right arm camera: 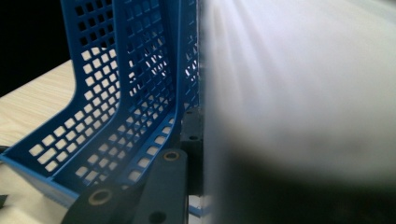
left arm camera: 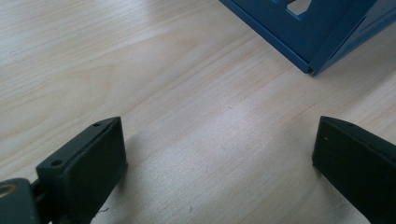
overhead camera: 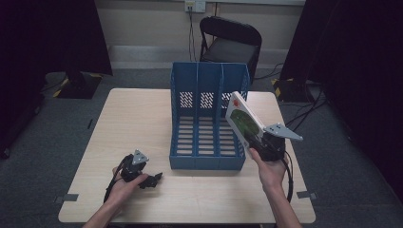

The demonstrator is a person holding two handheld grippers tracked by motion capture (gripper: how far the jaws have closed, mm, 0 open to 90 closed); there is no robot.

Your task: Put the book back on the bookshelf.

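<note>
Right gripper (overhead camera: 260, 138), right of centre in the high view, is clamped on a thin book (overhead camera: 242, 119) held tilted beside the blue file rack (overhead camera: 207, 118), at its right slot. Book likely light, stiff, glossy-slick; grip the lower edge. No legible writing. Left gripper (left arm camera: 219, 154) rests apart on the table (left arm camera: 140, 60).

A pale wooden table (overhead camera: 142, 118) stands on grey carpet. A blue three-slot file rack (overhead camera: 207, 118) stands on it, its tall back toward the far edge and its low front toward the near edge, slightly right of centre. The left gripper (overhead camera: 153, 179) rests on the surface by the near-left corner.
</note>
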